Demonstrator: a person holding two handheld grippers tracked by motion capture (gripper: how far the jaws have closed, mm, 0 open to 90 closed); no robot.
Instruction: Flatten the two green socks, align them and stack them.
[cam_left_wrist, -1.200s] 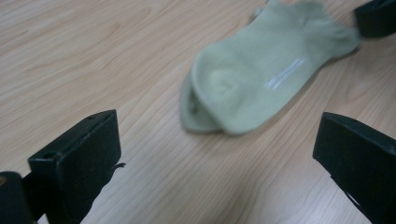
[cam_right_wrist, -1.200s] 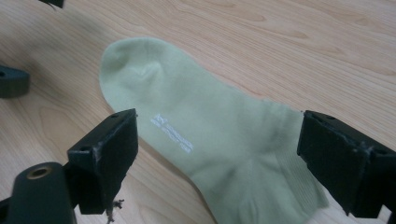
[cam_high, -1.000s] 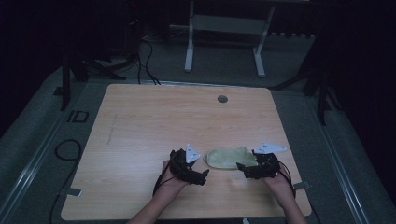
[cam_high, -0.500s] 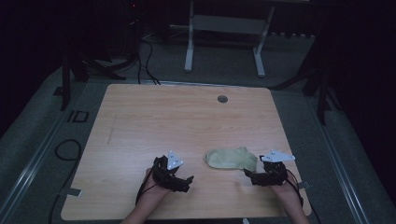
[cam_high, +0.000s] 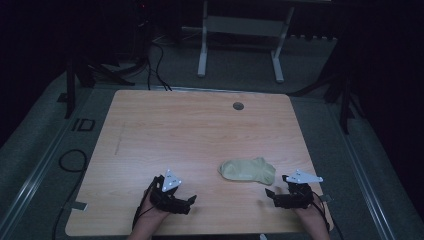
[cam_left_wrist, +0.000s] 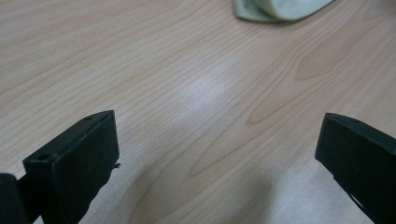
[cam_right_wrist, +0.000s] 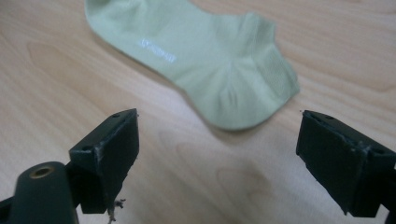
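A pale green ankle sock (cam_high: 248, 170) lies flat on the wooden table (cam_high: 190, 135), toward the near right. My right gripper (cam_high: 270, 196) rests near the table's front edge, just right of and below the sock, open with nothing between its jaws. In the right gripper view the sock (cam_right_wrist: 205, 65) lies just beyond the open right gripper (cam_right_wrist: 217, 154). My left gripper (cam_high: 189, 202) sits at the front left of the sock, open and empty. In the left gripper view the sock's edge (cam_left_wrist: 280, 8) shows at the top, well beyond the open left gripper (cam_left_wrist: 219, 154).
A small round grommet (cam_high: 238, 106) sits near the table's far edge. Beyond the table stand a white desk frame (cam_high: 240, 45) and cables (cam_high: 155, 55) on a grey floor. Dark stands flank the table at left and right.
Both grippers have let go of the sock and pulled back toward the front edge, the left one moving left, the right one right. The sock now lies alone.
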